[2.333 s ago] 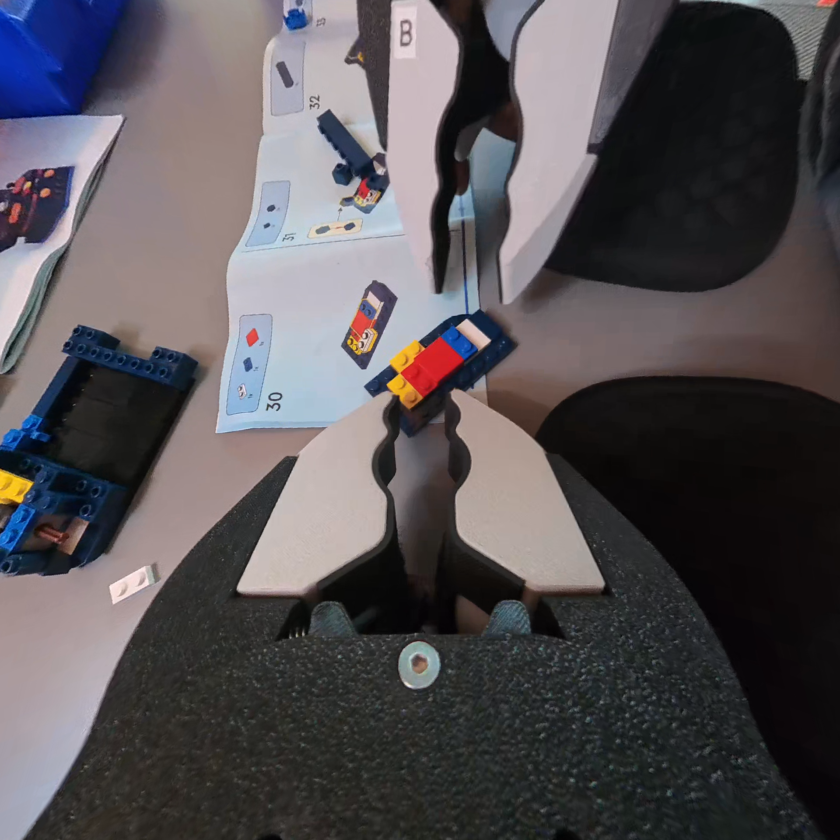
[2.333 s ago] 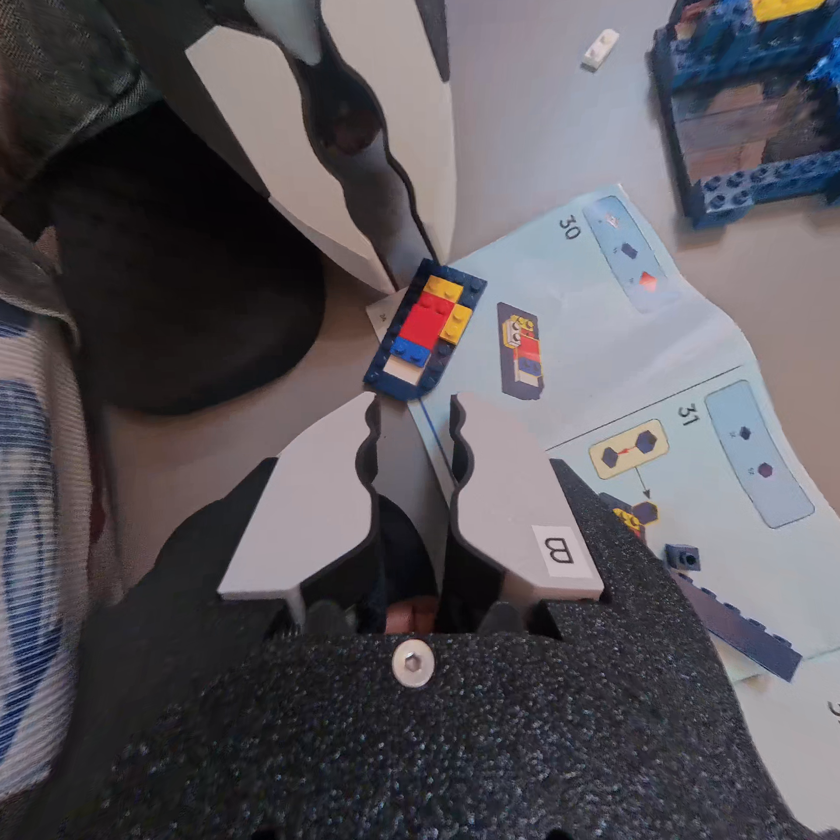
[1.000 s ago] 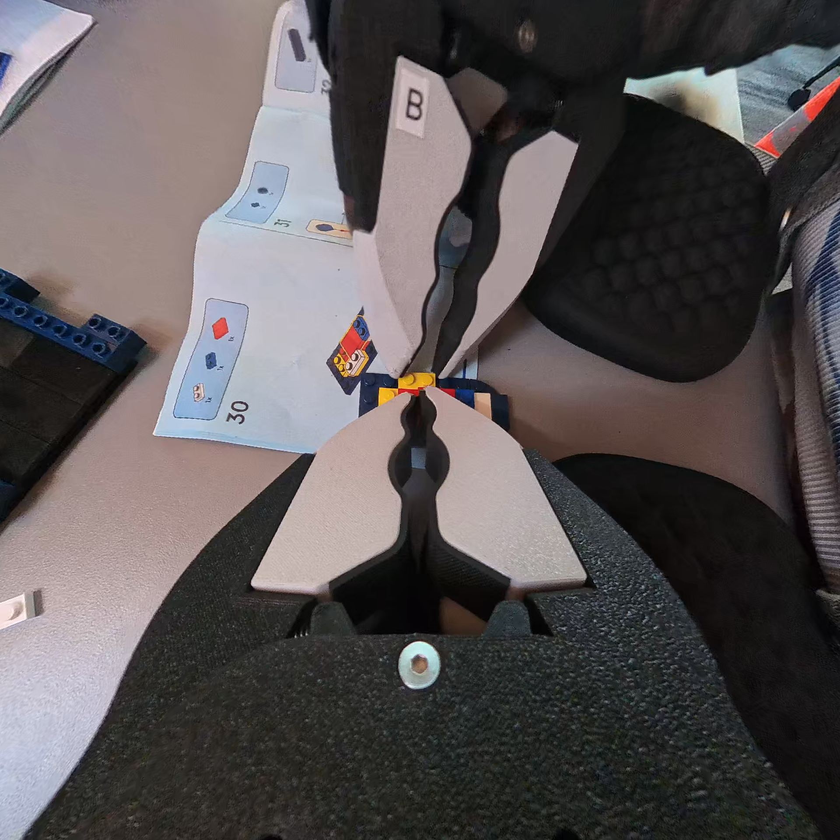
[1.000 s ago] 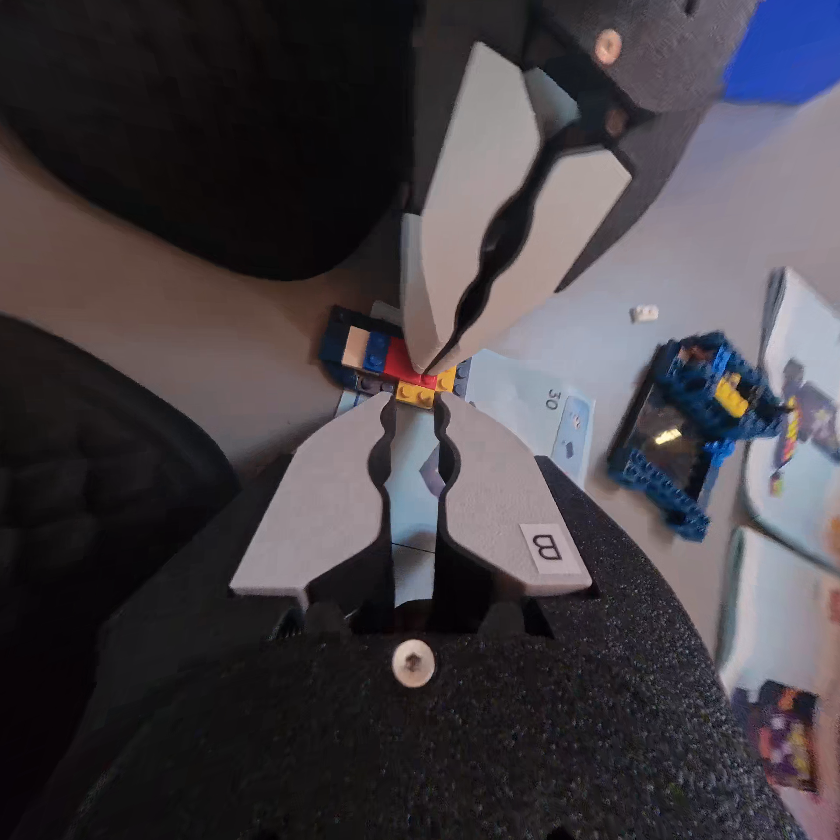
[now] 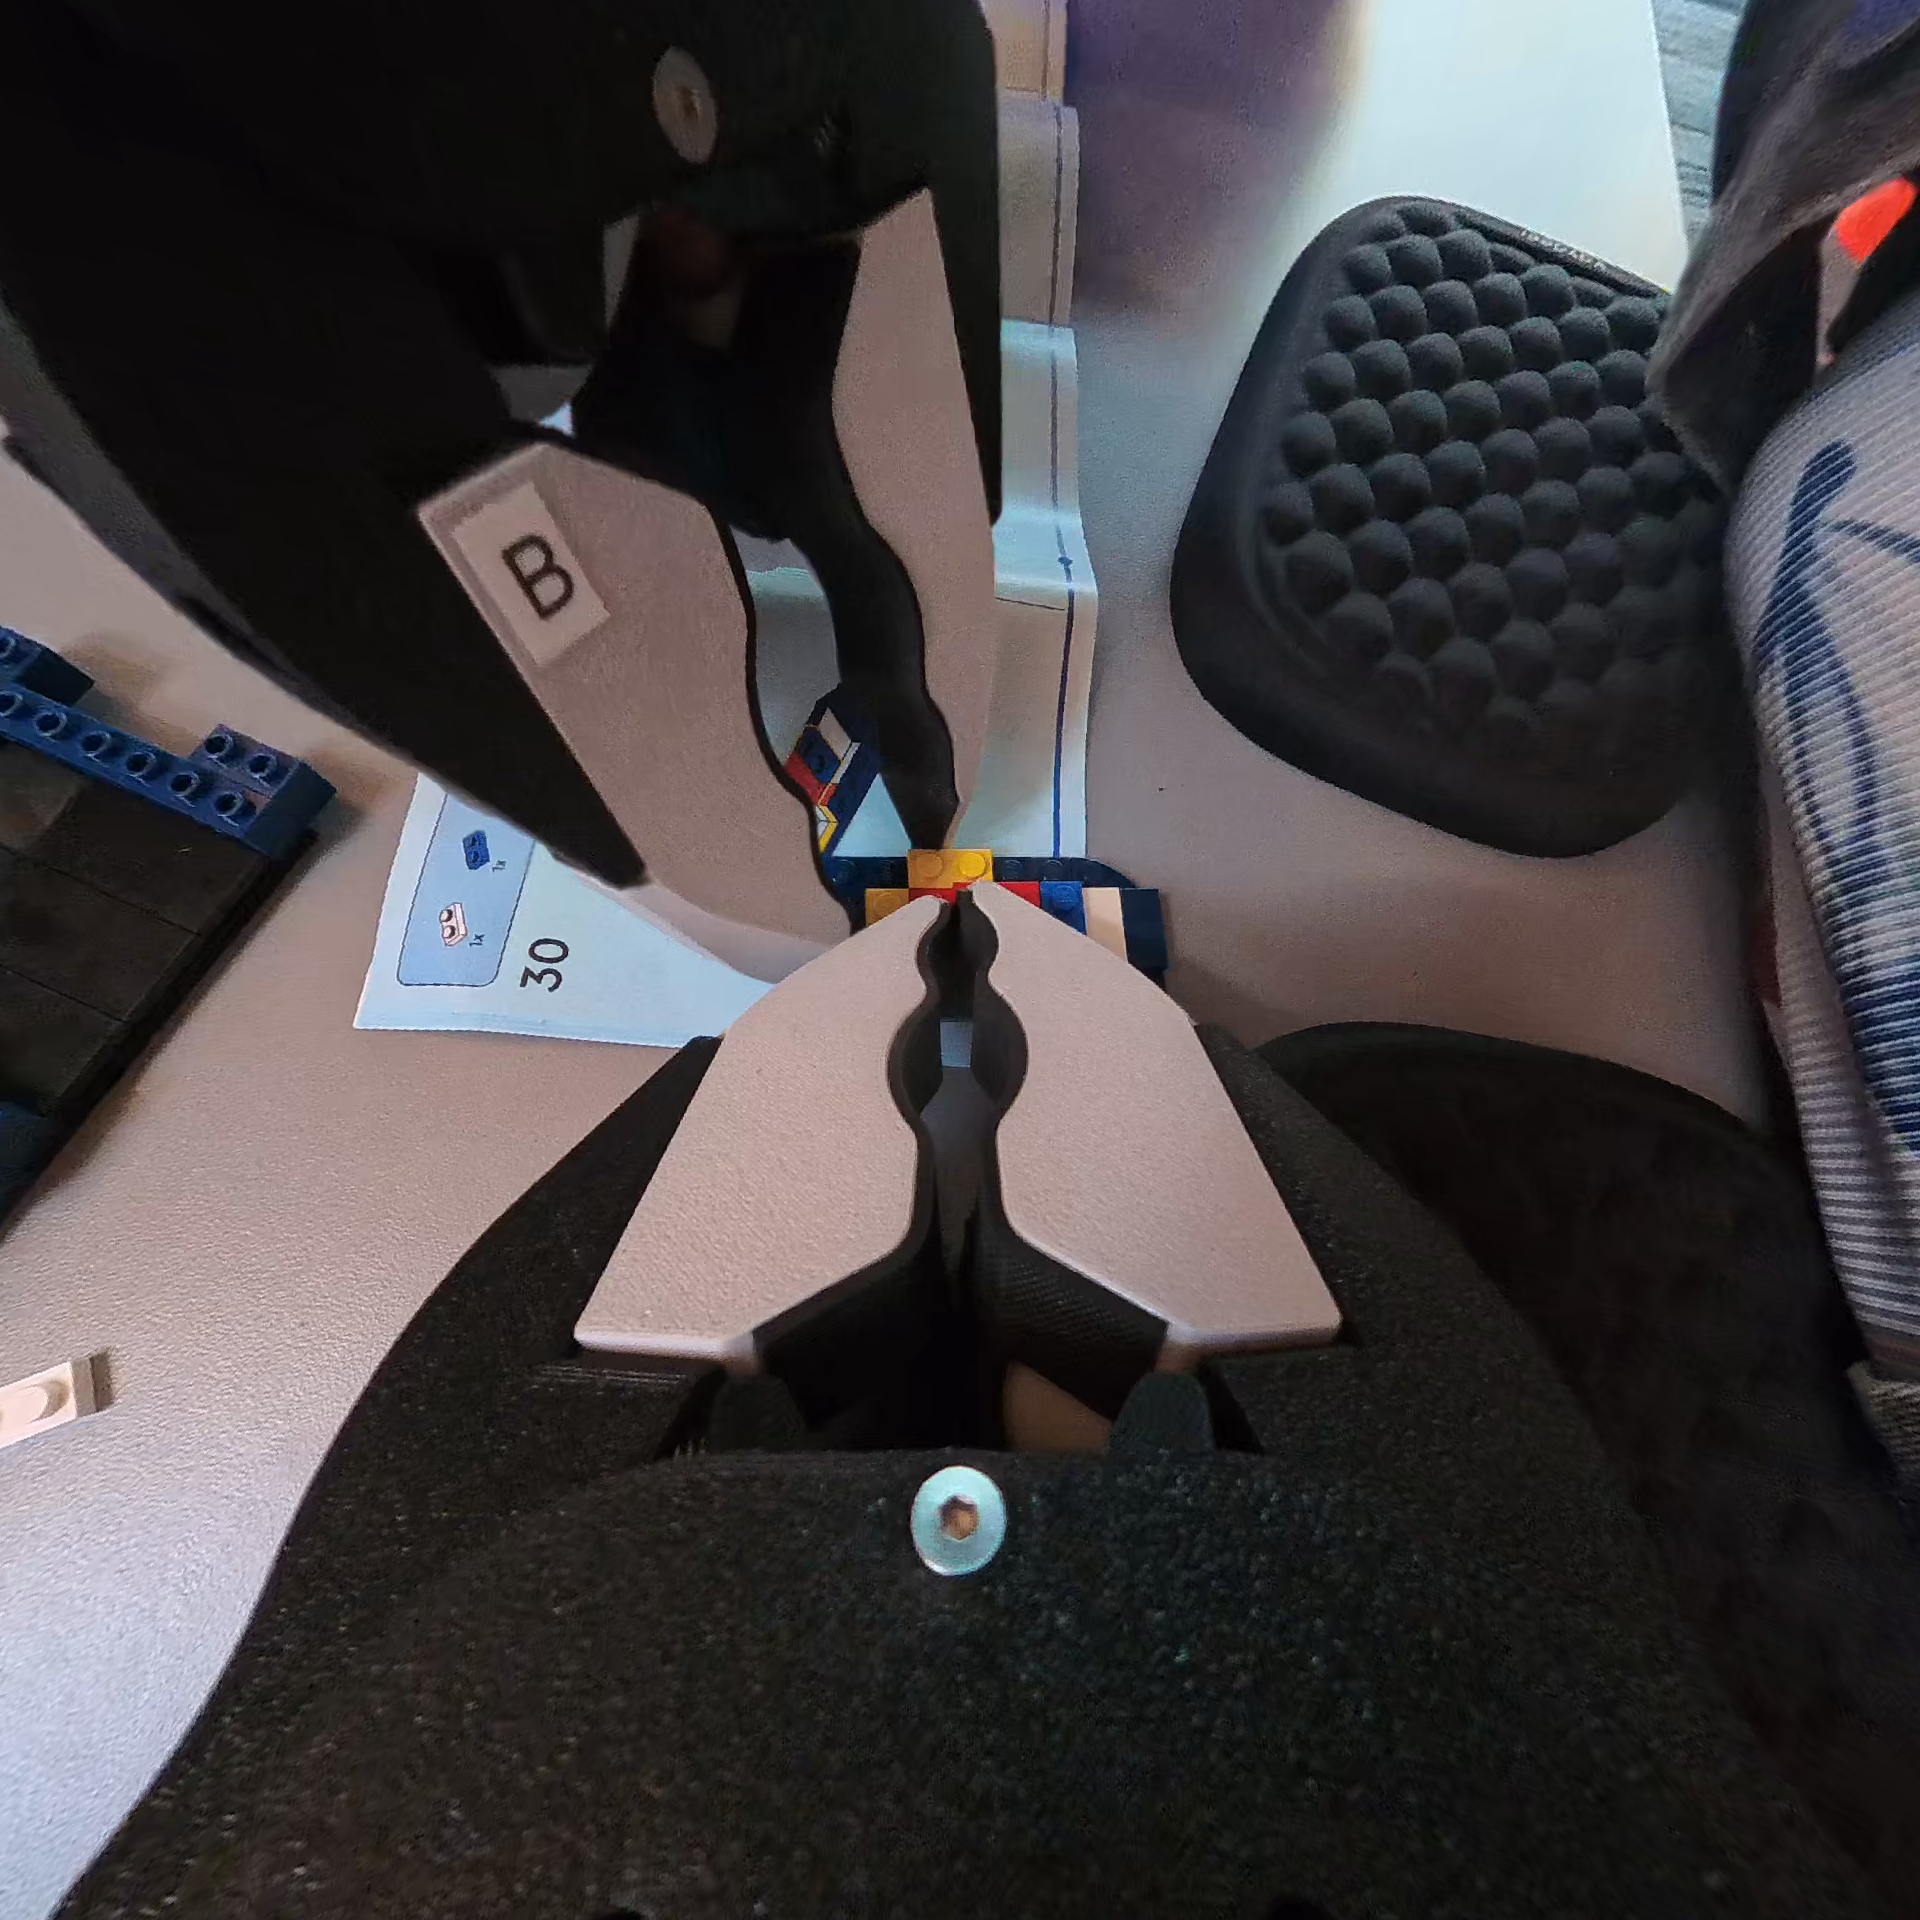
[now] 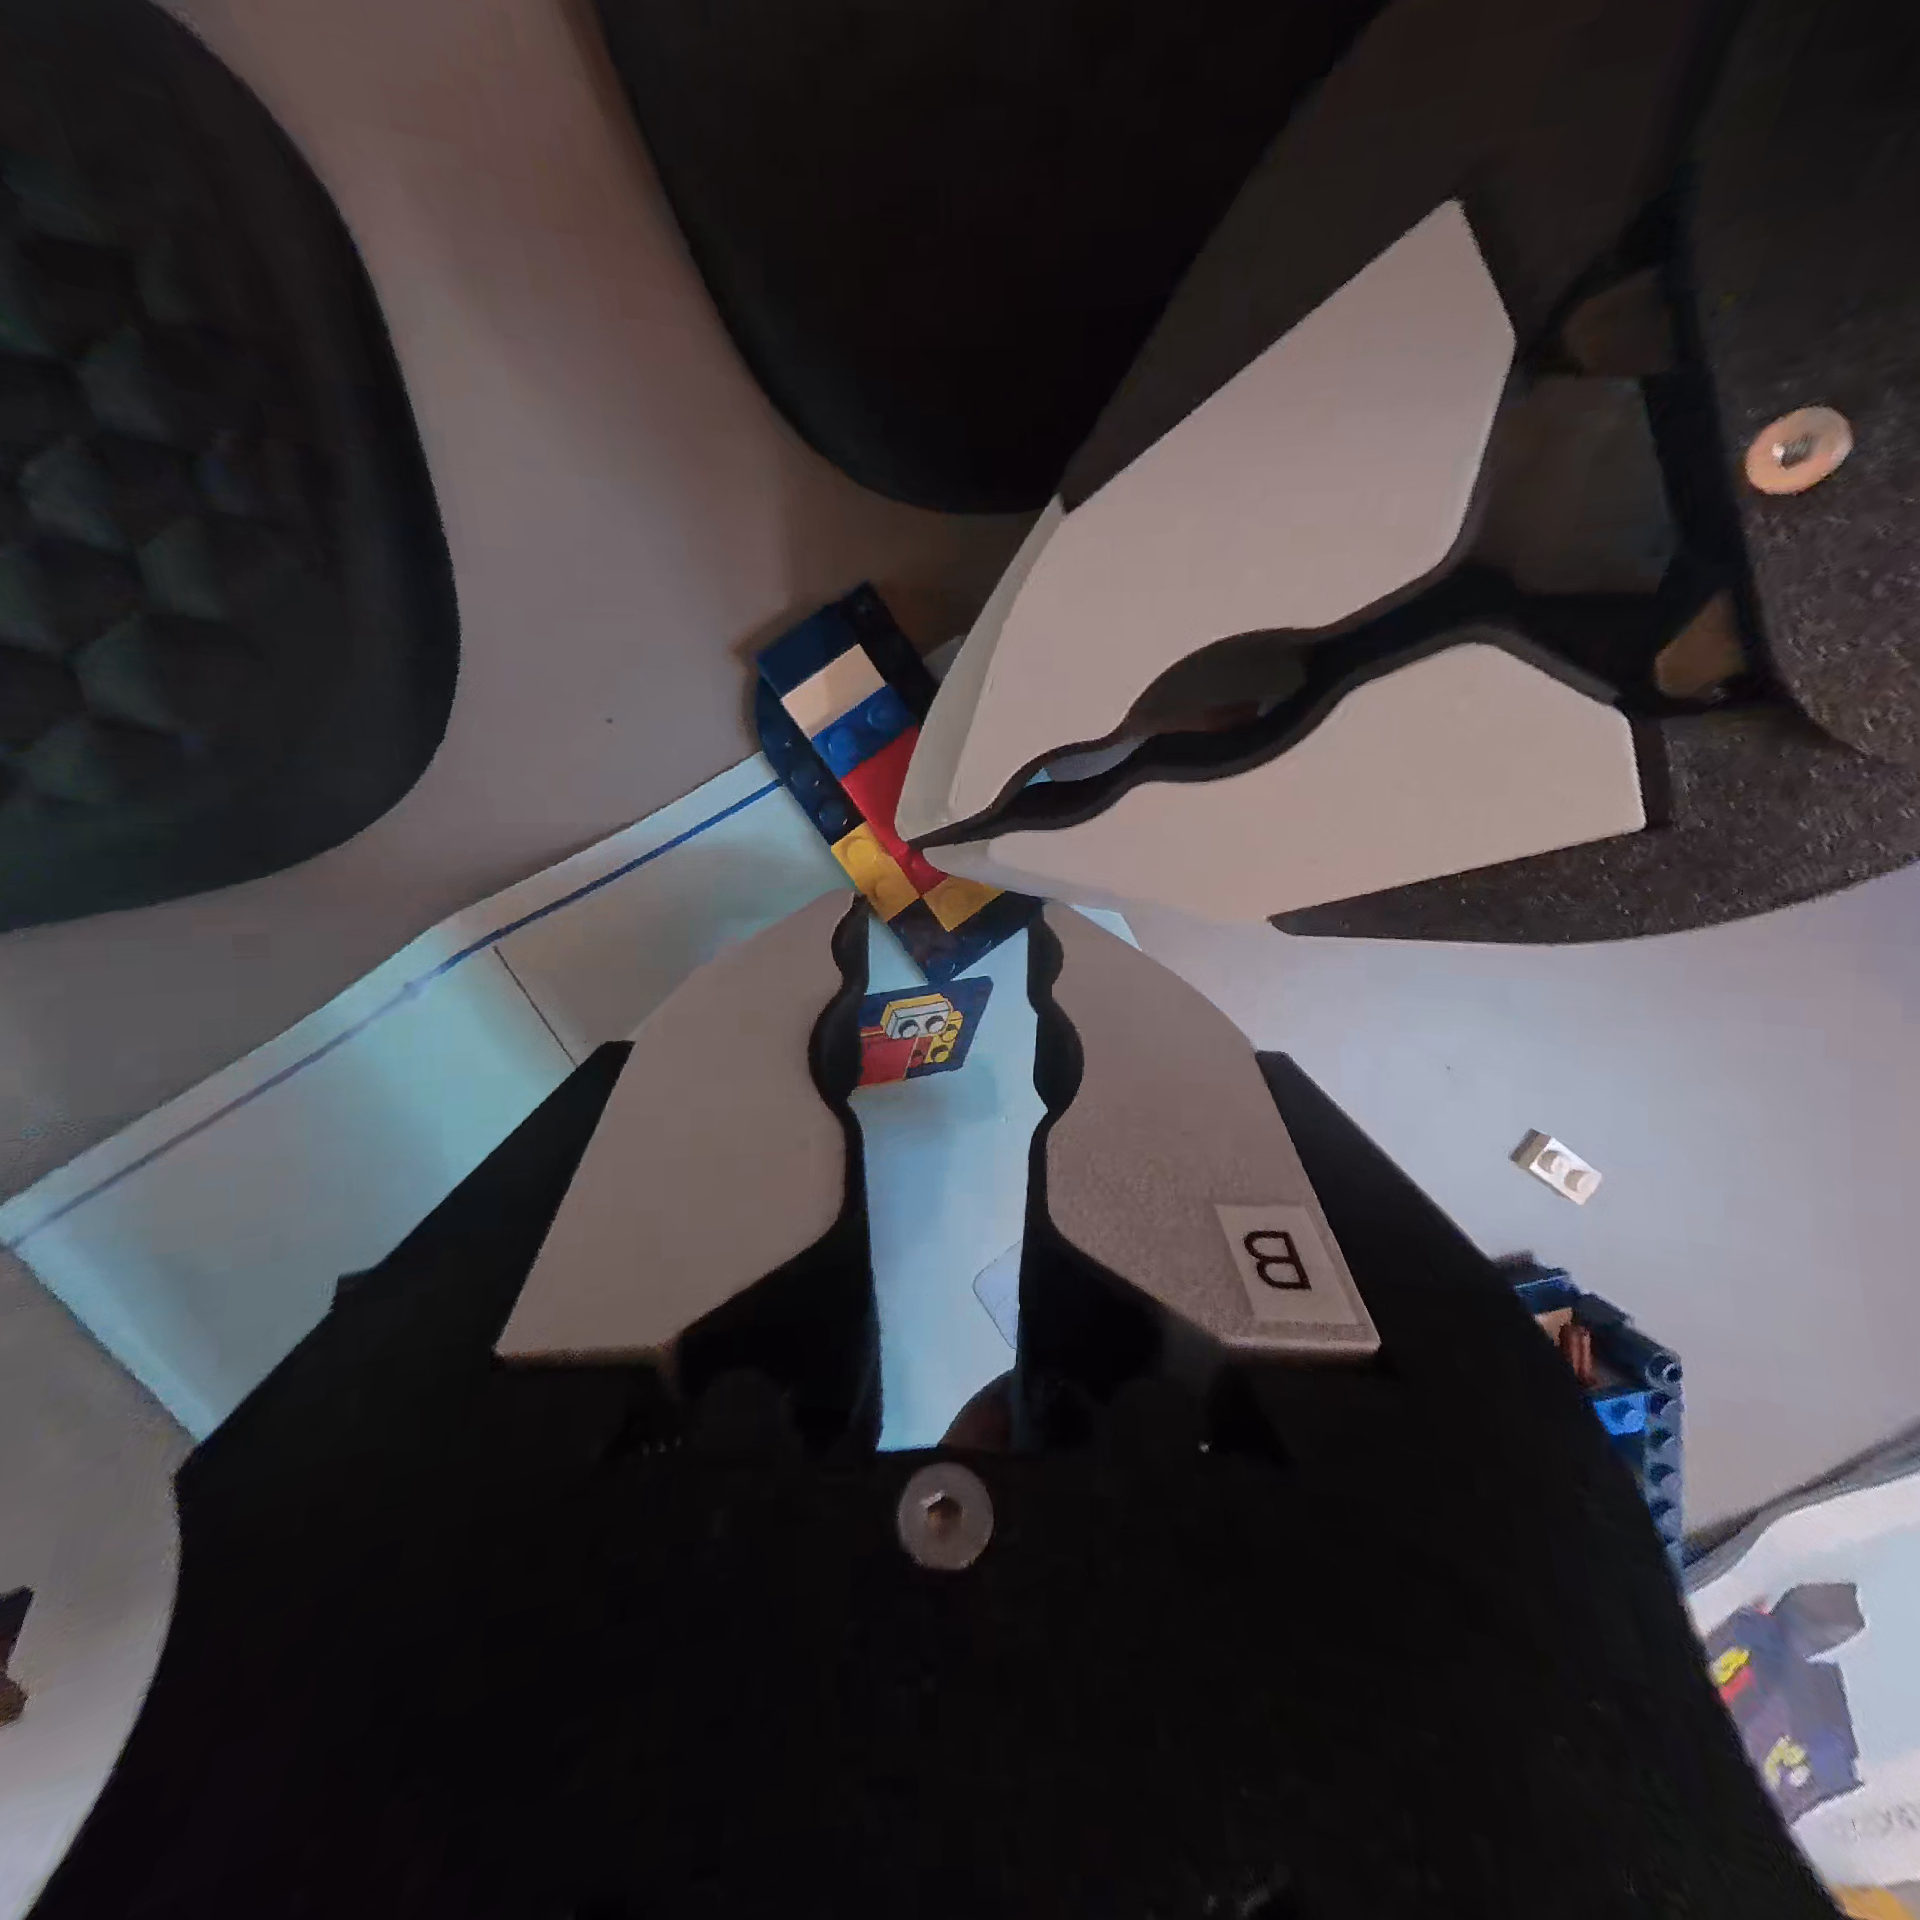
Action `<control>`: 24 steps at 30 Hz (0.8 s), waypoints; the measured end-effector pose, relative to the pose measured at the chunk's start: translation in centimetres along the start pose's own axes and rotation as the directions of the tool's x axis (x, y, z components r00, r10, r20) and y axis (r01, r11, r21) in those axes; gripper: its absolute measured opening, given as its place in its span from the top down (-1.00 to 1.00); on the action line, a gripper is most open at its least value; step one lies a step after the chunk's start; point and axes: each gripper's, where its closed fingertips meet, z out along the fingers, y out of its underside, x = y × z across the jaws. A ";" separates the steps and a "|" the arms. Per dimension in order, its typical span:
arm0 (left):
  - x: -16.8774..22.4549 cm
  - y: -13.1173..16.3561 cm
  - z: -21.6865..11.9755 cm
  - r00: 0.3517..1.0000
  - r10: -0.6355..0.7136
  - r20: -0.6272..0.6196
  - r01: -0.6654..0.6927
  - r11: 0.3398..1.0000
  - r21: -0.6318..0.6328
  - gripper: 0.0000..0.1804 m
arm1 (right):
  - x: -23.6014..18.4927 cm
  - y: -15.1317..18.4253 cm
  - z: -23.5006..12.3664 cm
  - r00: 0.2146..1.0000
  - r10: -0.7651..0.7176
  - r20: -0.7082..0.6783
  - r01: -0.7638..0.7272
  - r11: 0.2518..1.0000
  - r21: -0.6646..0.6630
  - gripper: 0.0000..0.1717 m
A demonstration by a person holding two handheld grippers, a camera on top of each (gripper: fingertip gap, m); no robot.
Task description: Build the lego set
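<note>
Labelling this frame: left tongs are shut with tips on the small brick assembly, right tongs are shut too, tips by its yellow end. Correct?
Not quite. The right tongs are open, as the right wrist view shows, tips either side of the yellow end of the small brick assembly. The left tongs are shut with tips on it.

The grey table top (image 5: 208, 1195) looks smooth and matt. On it lies a pale blue paper instruction sheet (image 5: 623, 966), creased, with a slight sheen. The small multicoloured plastic brick plate (image 6: 862, 748) is glossy and studded. Both grippers have matt, fine-grained grey fingers (image 5: 1122, 1164) in rough, speckled black bodies (image 5: 935, 1714) with shiny metal screws (image 5: 957, 1520). The black pad (image 5: 1455, 520) is bumpy foam.
</note>
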 end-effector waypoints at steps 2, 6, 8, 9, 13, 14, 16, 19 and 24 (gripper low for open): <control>0.0 0.0 0.0 1.000 0.009 0.004 -0.009 1.000 0.000 0.99 | 0.1 0.1 0.0 0.998 -0.051 0.019 0.051 0.999 0.001 0.68; 0.0 0.0 0.0 1.000 0.014 0.004 -0.014 1.000 0.000 1.00 | 0.3 0.2 0.0 0.997 -0.009 0.070 0.007 1.000 0.025 0.70; 0.0 0.0 0.0 0.998 0.061 0.020 -0.061 0.998 0.000 1.00 | 0.3 0.3 0.0 0.997 0.055 0.058 -0.056 0.998 0.014 0.71; -0.1 -0.1 -0.1 0.993 0.112 0.034 -0.112 0.994 0.003 0.99 | 0.2 0.5 0.0 0.993 0.109 0.040 -0.110 0.994 0.005 0.74; -2.3 0.0 -2.1 0.977 0.109 0.182 -0.112 0.994 0.007 0.75 | 0.4 0.9 -0.1 0.879 0.455 -0.143 -0.452 0.890 0.054 0.78; -2.6 -0.5 -3.0 0.975 0.061 0.215 -0.071 0.997 0.041 0.72 | 0.3 1.1 -0.2 0.807 0.555 -0.204 -0.551 0.831 0.081 0.83; -2.4 -0.5 -4.1 0.968 -0.020 0.250 0.008 0.999 0.049 0.67 | -0.3 1.7 -0.5 0.676 0.666 -0.315 -0.667 0.735 0.123 0.88; -0.5 0.6 -3.6 0.978 -0.057 0.200 0.061 0.998 -0.015 0.75 | -2.1 0.8 -0.5 0.556 0.763 -0.329 -0.746 0.633 0.207 0.73; 0.1 1.7 -1.1 0.983 -0.070 0.172 0.099 0.982 -0.162 0.11 | -1.3 0.1 0.2 0.410 0.825 -0.389 -0.774 0.540 0.329 0.32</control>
